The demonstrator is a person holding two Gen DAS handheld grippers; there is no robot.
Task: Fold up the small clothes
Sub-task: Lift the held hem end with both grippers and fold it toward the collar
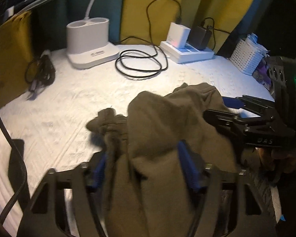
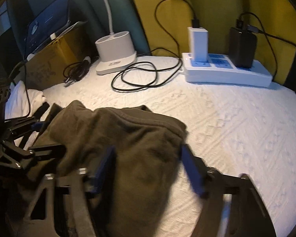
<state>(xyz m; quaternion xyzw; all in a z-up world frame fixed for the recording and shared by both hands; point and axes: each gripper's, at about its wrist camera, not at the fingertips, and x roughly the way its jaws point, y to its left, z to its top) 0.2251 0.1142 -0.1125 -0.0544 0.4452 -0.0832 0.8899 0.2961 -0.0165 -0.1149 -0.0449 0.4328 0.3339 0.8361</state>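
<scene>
Fleece-like fabric is what the olive garment looks to be made of, so it should handle as light, limp and thick: it will sag and bunch between the tongs rather than keep a line, and a fold will likely need pressing flat to stay. Hems and seamed edges look like the best places to take hold, since the ribbed band across the middle of the right wrist view gives firmer purchase than the loose middle. Its surface looks matte and slightly fuzzy, not slippery.

The garment is a dull olive brown, crumpled into a mound with no clear outline; a bunched, gathered bit pokes out at centre left of the left wrist view. It lies in the lower centre of both views on the white quilted sheet, draped up over the fingers of both tools.

The left gripper has cloth heaped between its blue-padded fingers, which stand fairly wide; whether they truly pinch it I cannot tell. The right gripper also stands spread, with fabric filling the gap, and again a firm grip cannot be confirmed. Motion blur softens both.

Toward the top of the frames, well apart from the garment, sit a white lamp base, a coiled black cable and a white power strip with chargers plugged in.
</scene>
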